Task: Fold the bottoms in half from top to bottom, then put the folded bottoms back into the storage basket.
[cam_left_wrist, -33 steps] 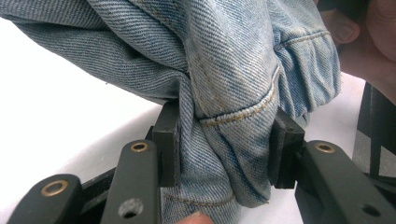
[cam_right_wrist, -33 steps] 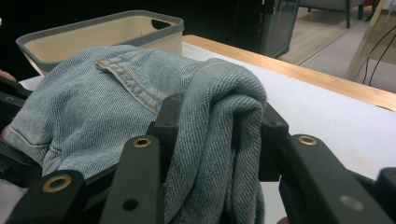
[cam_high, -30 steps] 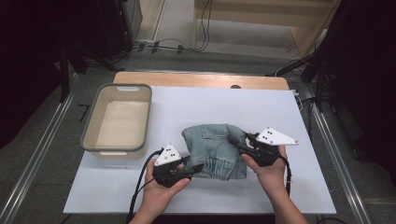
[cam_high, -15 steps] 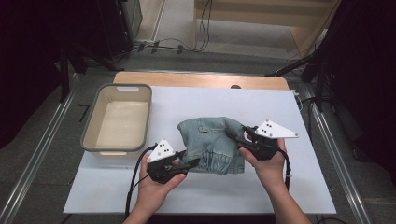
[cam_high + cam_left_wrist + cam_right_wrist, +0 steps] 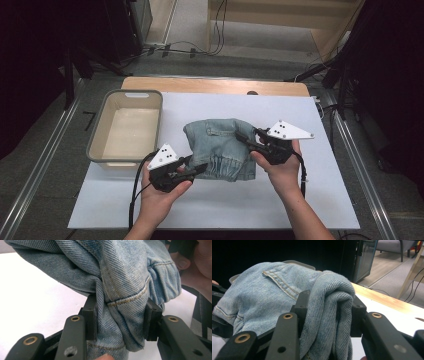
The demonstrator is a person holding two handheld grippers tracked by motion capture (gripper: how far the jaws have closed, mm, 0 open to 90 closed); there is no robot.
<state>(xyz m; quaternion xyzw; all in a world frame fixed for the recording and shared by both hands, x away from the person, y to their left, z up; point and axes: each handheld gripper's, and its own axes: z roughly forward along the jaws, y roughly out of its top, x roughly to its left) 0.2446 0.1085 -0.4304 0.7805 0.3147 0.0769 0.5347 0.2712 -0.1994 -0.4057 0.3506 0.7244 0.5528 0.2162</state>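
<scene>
Denim garment (image 5: 220,145), folded into a thick bundle, sits mid-bench between both hands, over the white board (image 5: 300,200). Compared with a second ago, the bundle looks bunched taller and pulled toward the person; both grippers sit nearer the front edge and appear higher. Likely reading: the lift has begun, though from above I cannot tell whether the cloth's underside is fully clear of the board.

Left gripper (image 5: 197,169): jaws partly closed, clamped on a thick wad of folded cloth at the bundle's near-left corner. In the left gripper view both pads (image 5: 91,315) press into the denim (image 5: 120,290) along a seam.

Right gripper (image 5: 244,138): jaws likewise partly closed, pinching a rolled fold on the bundle's right side; the right gripper view shows the fold (image 5: 329,312) squeezed between the pads.

Grey bin (image 5: 100,150) stands left of the garment, well apart from it, with nothing visible inside. Judgement: with both grips set and the bundle rising, a carry leftward into the bin looks like the probable next move. Risk: loose layers slipping out of a grip.
</scene>
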